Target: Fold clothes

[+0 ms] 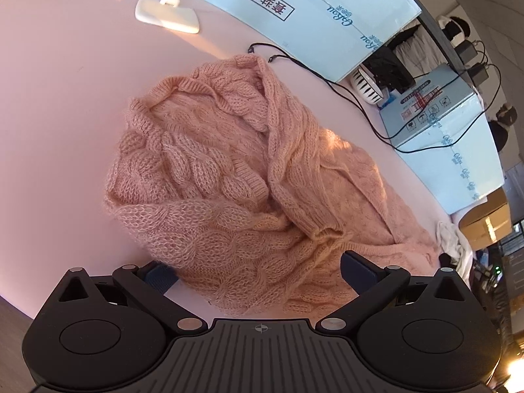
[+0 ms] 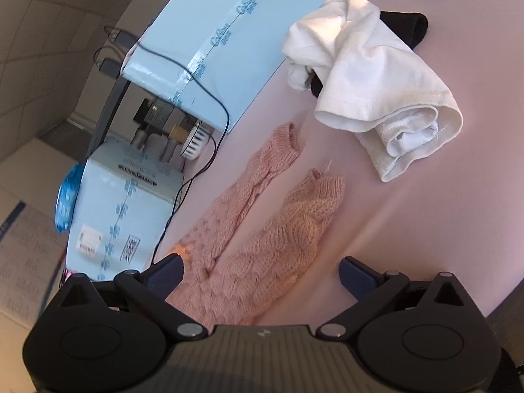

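A pink cable-knit sweater (image 1: 229, 177) lies bunched in a heap on the pink table (image 1: 65, 98). My left gripper (image 1: 258, 275) stands open just above the sweater's near edge, with knit showing between its blue-padded fingers. In the right wrist view two pink knit sleeves (image 2: 262, 222) stretch away side by side, cuffs at the far end. My right gripper (image 2: 262, 275) is open over the sleeves' near part, gripping nothing. A crumpled white garment (image 2: 376, 98) lies beyond the cuffs.
Light blue cartons (image 1: 311, 9) line the table's far side, with black cables (image 1: 344, 88) trailing past them. A white lamp base (image 1: 167, 16) stands at the back left. A dark cloth (image 2: 409, 26) lies under the white garment. The table edge (image 2: 491, 308) runs close at the right.
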The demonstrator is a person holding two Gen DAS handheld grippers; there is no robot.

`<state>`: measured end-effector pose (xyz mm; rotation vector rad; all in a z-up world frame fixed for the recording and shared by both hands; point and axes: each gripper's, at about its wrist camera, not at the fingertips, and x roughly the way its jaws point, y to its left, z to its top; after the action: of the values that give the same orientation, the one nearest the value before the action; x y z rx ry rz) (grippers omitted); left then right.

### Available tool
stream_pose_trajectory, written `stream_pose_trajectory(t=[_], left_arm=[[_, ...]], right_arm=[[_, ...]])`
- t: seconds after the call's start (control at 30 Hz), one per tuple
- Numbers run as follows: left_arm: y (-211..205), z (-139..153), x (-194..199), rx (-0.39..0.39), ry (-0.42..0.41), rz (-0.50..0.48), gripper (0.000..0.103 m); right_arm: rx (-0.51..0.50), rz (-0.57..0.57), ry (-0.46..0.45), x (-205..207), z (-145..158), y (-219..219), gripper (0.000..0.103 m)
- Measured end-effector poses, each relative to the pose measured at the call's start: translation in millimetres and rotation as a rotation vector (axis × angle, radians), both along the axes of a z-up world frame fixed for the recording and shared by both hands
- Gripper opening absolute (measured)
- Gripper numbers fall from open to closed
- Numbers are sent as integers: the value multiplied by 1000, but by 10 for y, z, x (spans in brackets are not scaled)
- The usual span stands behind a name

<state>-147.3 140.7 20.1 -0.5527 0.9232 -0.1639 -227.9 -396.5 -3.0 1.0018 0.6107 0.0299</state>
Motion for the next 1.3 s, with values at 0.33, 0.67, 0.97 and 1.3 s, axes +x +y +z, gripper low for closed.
stream_pose_trajectory(t=[0.33,0.67,0.97,1.3], left_arm=[[-253,29,-1,178,-26,-44,103],[-177,13,-29,138,-61,-68,103],[-261,23,-62,214,-134,-44,76],[20,-19,-46,46,-97,28,25]], right_arm=[[-60,29,-38,324,-21,173,92],[-129,38,-50,306,-117,200,45],[-86,7,-50,250,-230,173,10],[-212,-5,-166,7,72,354,8]])
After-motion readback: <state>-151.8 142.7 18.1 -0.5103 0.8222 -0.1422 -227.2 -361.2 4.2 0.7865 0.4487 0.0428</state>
